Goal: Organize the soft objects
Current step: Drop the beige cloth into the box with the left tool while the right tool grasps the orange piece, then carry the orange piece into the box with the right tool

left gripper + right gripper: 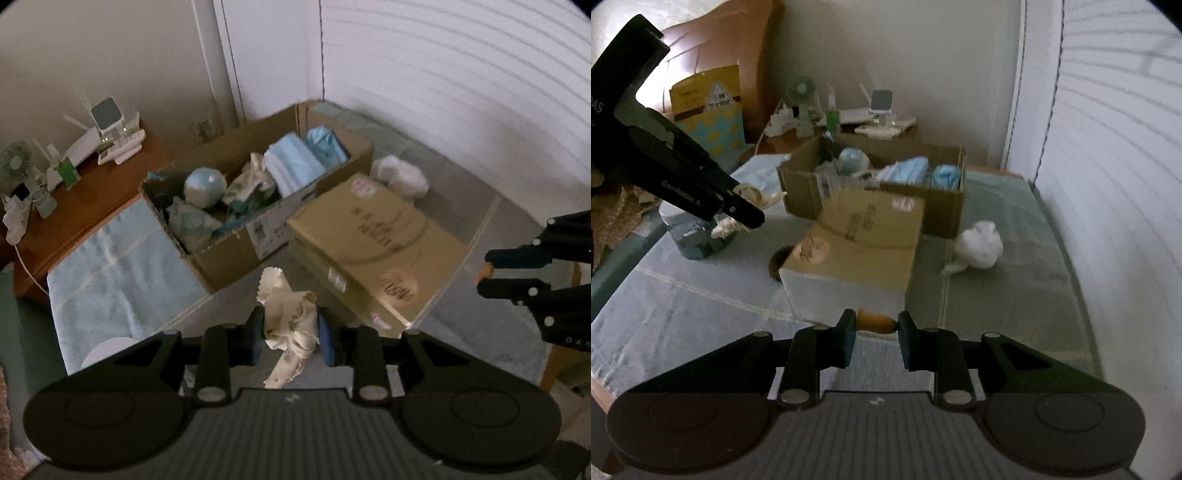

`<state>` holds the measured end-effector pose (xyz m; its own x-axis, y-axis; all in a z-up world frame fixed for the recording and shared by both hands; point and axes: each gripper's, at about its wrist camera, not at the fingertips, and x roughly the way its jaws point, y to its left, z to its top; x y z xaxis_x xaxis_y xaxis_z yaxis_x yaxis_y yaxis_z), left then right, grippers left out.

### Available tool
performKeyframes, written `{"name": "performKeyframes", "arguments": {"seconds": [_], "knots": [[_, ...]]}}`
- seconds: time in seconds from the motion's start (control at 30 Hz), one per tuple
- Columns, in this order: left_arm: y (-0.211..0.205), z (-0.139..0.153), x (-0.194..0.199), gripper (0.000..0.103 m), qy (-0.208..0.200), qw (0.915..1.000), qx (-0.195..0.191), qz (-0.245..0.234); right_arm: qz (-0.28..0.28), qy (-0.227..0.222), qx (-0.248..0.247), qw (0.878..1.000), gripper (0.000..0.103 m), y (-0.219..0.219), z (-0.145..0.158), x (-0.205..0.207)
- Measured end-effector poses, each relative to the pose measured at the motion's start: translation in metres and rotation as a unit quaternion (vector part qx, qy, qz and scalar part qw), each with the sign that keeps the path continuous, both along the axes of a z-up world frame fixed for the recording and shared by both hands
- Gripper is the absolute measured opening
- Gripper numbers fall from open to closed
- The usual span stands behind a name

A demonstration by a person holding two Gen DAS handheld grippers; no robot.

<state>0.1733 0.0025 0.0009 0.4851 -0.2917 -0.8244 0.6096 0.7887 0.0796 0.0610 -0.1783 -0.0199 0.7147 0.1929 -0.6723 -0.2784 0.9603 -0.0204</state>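
Observation:
My left gripper (290, 336) is shut on a crumpled cream cloth (290, 321) and holds it above the bed, in front of an open cardboard box (236, 251) that holds several blue, white and patterned soft items (291, 162). In the right wrist view the left gripper (738, 214) with the cloth (753, 194) is at the left. My right gripper (876, 332) is shut on a small orange-brown object (875, 320) in front of a closed cardboard box (857, 236). It also shows in the left wrist view (487, 271). A white fluffy bundle (979, 245) lies on the bed.
A wooden side table (92, 195) carries a router, a small fan and chargers. A light blue towel (110, 266) covers part of the bed. A water bottle (694, 236) stands at the left. White blinds (1108, 147) run along the right.

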Motion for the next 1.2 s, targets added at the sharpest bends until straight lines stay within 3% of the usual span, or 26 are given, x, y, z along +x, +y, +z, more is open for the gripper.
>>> {"name": "performKeyframes", "arguments": {"seconds": [0.23, 0.63, 0.7, 0.77, 0.83, 0.87, 1.03, 1.2], "knots": [[-0.002, 0.021, 0.013, 0.028, -0.023, 0.9986, -0.041, 0.024, 0.009, -0.030, 0.001, 1.000, 0.028, 0.000, 0.021, 0.003], [-0.013, 0.028, 0.084, 0.030, -0.060, 0.9924, -0.057, 0.091, 0.012, -0.047, 0.000, 0.999, 0.028, 0.000, 0.032, 0.011], [-0.012, 0.025, 0.088, 0.037, -0.066, 0.9905, -0.063, 0.103, 0.012, -0.048, -0.003, 0.999, 0.028, 0.000, 0.032, 0.012], [-0.009, 0.024, 0.088, 0.064, -0.069, 0.9892, -0.065, 0.112, 0.013, -0.050, -0.004, 0.999, 0.028, 0.000, 0.033, 0.014], [-0.006, 0.024, 0.084, 0.083, -0.087, 0.9866, -0.065, 0.122, 0.013, -0.050, -0.003, 0.999, 0.028, 0.000, 0.033, 0.016], [-0.005, 0.025, 0.081, 0.088, -0.094, 0.9850, -0.064, 0.130, 0.013, -0.050, -0.004, 0.999, 0.028, 0.000, 0.033, 0.017], [0.002, 0.029, 0.058, 0.098, -0.094, 0.9825, -0.089, 0.134, 0.014, -0.053, -0.003, 0.998, 0.028, 0.000, 0.035, 0.018], [-0.001, 0.030, 0.023, 0.100, -0.113, 0.9815, -0.084, 0.130, 0.014, -0.057, 0.001, 0.998, 0.028, -0.002, 0.037, 0.018]]}}
